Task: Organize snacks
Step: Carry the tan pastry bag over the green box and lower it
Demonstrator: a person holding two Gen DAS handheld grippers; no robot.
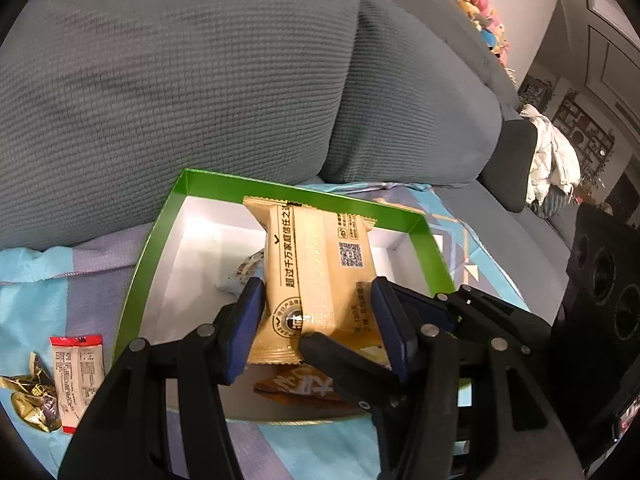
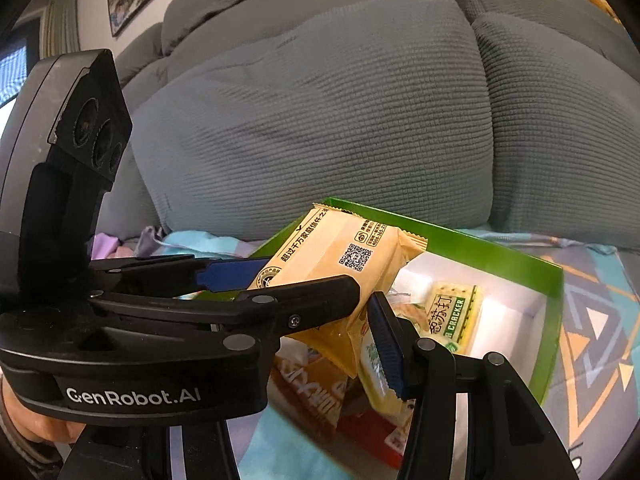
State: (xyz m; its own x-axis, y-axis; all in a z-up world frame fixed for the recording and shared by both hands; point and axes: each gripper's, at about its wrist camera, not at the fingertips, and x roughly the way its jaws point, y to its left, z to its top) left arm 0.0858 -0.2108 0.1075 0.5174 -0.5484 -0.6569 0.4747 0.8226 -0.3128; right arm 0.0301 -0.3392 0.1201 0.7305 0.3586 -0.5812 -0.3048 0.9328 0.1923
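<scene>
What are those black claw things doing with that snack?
A person is tidying snacks on a sofa using two hand-held grippers. The left gripper is pinching a tan snack packet and holding it over a green box with a white inside. The right gripper is close beside that packet, but whether it grips anything is hard to tell. A cracker pack already lies in the box. A red-and-white packet and a gold-wrapped candy wait outside on the blue cloth.
</scene>
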